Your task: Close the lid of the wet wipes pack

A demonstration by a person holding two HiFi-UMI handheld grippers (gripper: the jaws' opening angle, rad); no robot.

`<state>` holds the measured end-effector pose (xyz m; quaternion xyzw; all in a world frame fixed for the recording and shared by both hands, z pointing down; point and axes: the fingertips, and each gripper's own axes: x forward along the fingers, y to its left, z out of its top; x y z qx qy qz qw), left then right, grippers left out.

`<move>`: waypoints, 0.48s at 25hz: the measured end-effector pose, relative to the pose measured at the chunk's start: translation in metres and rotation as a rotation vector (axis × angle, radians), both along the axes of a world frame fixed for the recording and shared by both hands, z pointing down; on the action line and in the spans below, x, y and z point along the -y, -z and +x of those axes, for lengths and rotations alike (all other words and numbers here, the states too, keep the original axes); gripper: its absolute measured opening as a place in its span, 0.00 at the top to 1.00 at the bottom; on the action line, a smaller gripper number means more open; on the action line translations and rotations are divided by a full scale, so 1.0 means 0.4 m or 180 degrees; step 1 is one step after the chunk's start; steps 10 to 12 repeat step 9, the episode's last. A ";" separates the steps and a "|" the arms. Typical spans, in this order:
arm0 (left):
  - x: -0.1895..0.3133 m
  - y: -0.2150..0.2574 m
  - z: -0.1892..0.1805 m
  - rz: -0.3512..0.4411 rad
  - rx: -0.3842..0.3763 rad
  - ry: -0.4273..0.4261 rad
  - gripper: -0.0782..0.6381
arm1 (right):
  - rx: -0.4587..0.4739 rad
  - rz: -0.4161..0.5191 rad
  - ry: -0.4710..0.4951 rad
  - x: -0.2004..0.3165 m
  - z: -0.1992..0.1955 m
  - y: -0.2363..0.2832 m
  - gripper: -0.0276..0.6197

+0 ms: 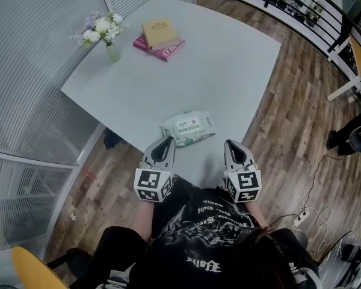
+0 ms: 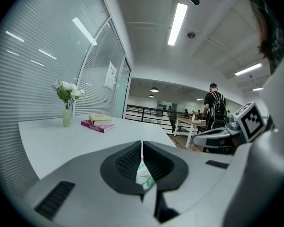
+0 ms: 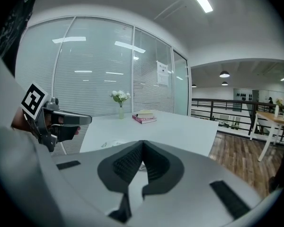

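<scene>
Head view: the wet wipes pack (image 1: pixel 188 128) lies on the surface (image 1: pixel 228 71). The left gripper (image 1: pixel 169 139) and right gripper (image 1: pixel 228 142) flank the pack's near side, jaws together, empty. An off-centre press might skid the light pack rather than latch its lid.

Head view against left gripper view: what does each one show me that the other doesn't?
Head view only: the whole wipes pack lying near the table edge, and a yellow chair. Left gripper view only: ceiling lights and a person with a backpack. Both: that table, the flower vase, the books, the right claw.
</scene>
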<state>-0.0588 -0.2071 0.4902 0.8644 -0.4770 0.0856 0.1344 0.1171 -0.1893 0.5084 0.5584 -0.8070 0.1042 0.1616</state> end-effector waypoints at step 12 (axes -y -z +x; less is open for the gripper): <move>-0.014 0.004 -0.001 -0.0005 -0.0018 0.0027 0.87 | 0.0029 0.0023 -0.0040 -0.006 0.007 0.002 0.96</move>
